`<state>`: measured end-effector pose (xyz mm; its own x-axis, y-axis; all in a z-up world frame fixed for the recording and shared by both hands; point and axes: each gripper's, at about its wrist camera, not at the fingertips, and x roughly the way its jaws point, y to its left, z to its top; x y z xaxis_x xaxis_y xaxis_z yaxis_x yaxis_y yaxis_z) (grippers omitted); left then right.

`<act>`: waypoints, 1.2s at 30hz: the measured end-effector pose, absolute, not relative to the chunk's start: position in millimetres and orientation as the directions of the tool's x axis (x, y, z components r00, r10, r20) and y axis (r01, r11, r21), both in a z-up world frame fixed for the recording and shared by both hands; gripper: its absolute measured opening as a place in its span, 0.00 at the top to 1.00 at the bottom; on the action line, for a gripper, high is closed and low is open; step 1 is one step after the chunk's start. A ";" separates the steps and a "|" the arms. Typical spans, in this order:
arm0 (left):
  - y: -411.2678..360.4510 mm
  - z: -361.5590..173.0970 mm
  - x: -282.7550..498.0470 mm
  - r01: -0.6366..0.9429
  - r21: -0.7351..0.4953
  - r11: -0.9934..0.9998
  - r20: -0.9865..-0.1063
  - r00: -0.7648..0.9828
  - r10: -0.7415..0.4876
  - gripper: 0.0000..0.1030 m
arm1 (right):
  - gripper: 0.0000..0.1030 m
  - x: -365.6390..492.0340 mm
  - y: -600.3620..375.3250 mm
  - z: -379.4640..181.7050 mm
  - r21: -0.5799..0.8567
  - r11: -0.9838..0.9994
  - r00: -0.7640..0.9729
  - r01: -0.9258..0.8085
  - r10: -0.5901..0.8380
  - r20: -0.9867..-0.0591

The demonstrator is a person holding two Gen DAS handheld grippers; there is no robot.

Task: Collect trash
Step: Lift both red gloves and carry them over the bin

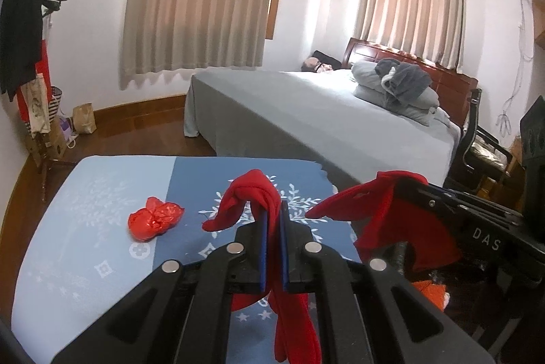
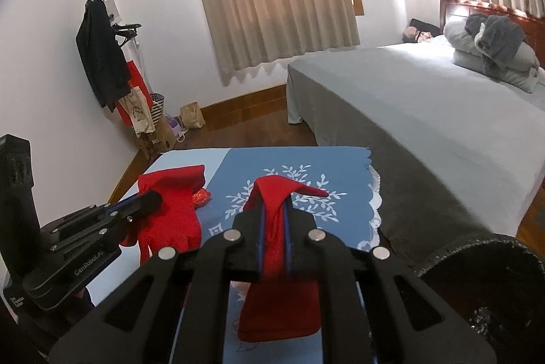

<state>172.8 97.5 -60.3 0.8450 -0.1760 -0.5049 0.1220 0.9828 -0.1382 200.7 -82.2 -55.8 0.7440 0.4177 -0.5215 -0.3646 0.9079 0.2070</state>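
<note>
Left wrist view: left gripper (image 1: pixel 273 221) with jaws closed tight on a red cloth (image 1: pixel 250 193), folds bunched above the pads, rest hanging below. Right gripper (image 1: pixel 425 193) alongside at right, likewise draped in red cloth. Crumpled red plastic wrapper (image 1: pixel 155 221), likely the trash, lying on the blue desk (image 1: pixel 102 261), left of the jaws and apart from them. Best to keep both grips firm and lift evenly so the cloth stays taut and off the wrapper.

Right wrist view: right gripper (image 2: pixel 273 221) clamped shut on its part of the cloth, a flap hanging beneath. Left gripper (image 2: pixel 150 198) at left, wrapper only glimpsed behind its cloth. Scalloped desk edge (image 2: pixel 374 193) close on the right, bed (image 2: pixel 425 98) just beyond, dark round opening (image 2: pixel 483 289) at lower right; open room mainly over the desk and far floor (image 2: pixel 259 129).
</note>
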 end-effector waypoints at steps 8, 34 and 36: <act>77.0 -52.1 159.7 0.163 -0.134 0.977 -0.500 0.841 -0.209 0.94 | 0.92 179.7 -98.5 -48.9 0.207 0.915 0.760 -0.346 0.402 -0.510; -22.0 -29.4 125.4 0.371 -0.124 0.920 -0.461 0.800 -0.385 0.94 | 0.92 115.3 -184.6 -34.9 0.174 0.964 0.837 -0.201 0.262 -0.481; -30.2 -29.1 124.9 0.387 -0.125 0.913 -0.461 0.793 -0.399 0.94 | 0.92 111.1 -193.9 -35.1 0.171 0.968 0.843 -0.182 0.243 -0.480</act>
<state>124.9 -30.2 -29.1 0.7926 -0.3992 -0.4609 0.3874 0.9134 -0.1250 111.1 -193.9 -35.1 0.8427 0.2430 -0.4804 -0.1815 0.9683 0.1714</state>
